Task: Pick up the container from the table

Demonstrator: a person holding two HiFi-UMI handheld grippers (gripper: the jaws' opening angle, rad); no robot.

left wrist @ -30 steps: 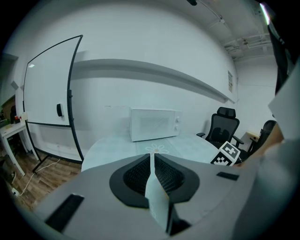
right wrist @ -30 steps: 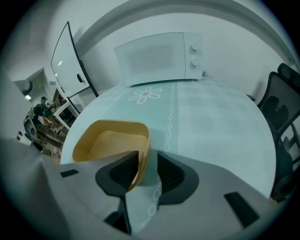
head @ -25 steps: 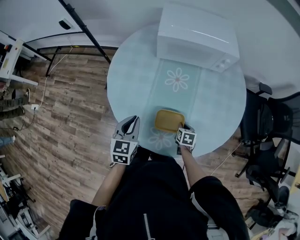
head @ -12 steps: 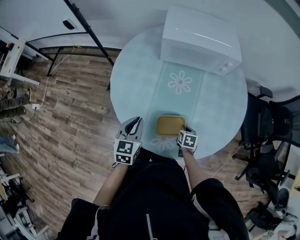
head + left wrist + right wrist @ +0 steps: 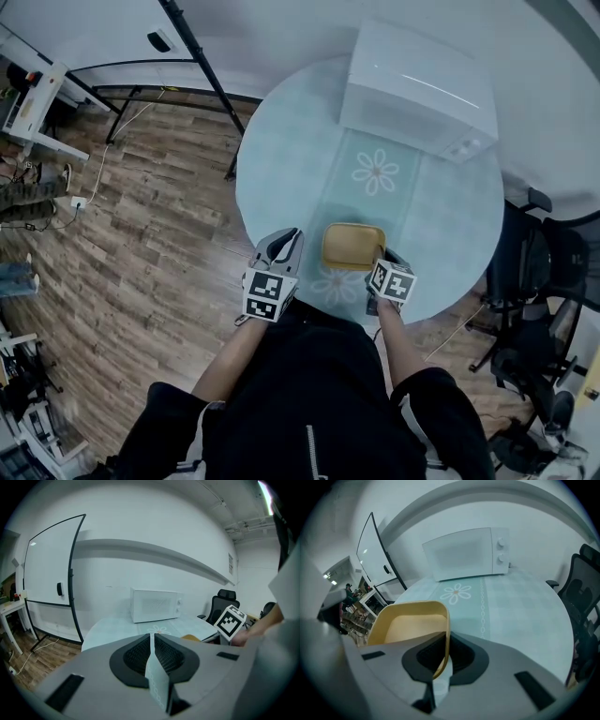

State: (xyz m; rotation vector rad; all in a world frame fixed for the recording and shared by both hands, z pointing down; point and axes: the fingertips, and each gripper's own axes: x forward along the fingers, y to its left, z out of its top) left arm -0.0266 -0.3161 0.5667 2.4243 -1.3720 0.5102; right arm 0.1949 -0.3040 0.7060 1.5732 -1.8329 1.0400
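A shallow yellow container (image 5: 353,246) hangs just above the near part of the round table (image 5: 281,178), close to its front edge. My right gripper (image 5: 383,256) is shut on the container's right rim. In the right gripper view the rim (image 5: 446,620) runs thin between the dark pads (image 5: 461,654), and the empty yellow tray (image 5: 412,623) sticks out to the left, off the cloth. My left gripper (image 5: 289,240) hovers at the table's near left edge with nothing in it. Its jaws (image 5: 152,644) stand together and point across the table.
A white microwave (image 5: 417,89) stands at the table's far side, also seen in the left gripper view (image 5: 154,604). A flower-patterned runner (image 5: 375,173) crosses the middle. Black office chairs (image 5: 539,248) stand right of the table, and a whiteboard stand (image 5: 192,52) to the far left.
The right gripper's jaws have closed on the container's rim, and the container has come up a little off the table with it. The left gripper has stayed at the table's edge.
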